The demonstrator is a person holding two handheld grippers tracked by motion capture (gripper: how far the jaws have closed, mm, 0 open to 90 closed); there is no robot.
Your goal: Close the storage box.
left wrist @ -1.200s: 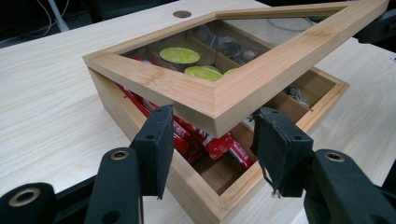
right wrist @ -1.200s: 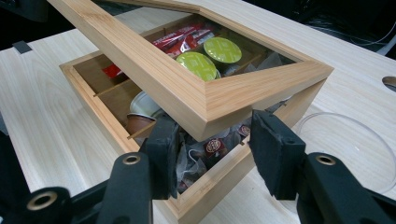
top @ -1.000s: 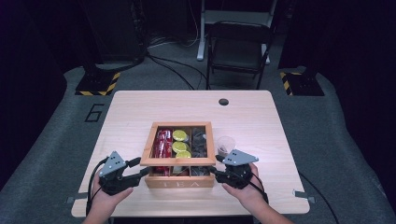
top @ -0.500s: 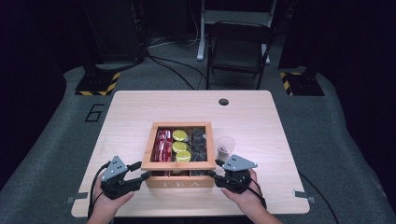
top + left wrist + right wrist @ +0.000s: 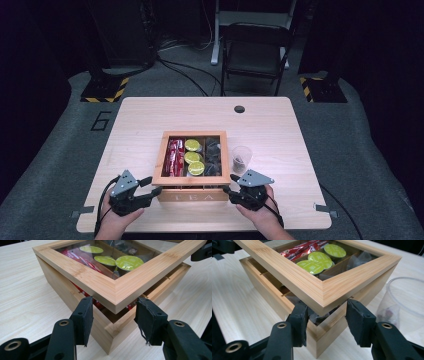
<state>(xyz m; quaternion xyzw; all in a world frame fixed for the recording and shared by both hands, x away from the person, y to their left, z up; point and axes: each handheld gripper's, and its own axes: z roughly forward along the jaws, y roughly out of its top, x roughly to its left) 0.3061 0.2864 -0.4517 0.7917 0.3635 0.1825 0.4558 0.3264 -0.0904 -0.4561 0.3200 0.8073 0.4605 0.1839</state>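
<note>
On the wooden table (image 5: pixel 150 115) stands one bamboo tea box (image 5: pixel 192 195), near the person's edge, its glass-windowed lid (image 5: pixel 110 287) lifted a little at the front. At the left, the left gripper (image 5: pixel 150 190) has its two jaws clamped on the lid's near left corner, one pad on each side of it. Through the window, from left to right: a stack of red sachets (image 5: pixel 175 156), three green-topped capsules (image 5: pixel 193 157), then dark tea bags (image 5: pixel 213 155). The right gripper (image 5: pixel 229 190) grips the lid's near right corner the same way. Just right of the box stands one clear plastic cup (image 5: pixel 241 159) with something dark inside.
</note>
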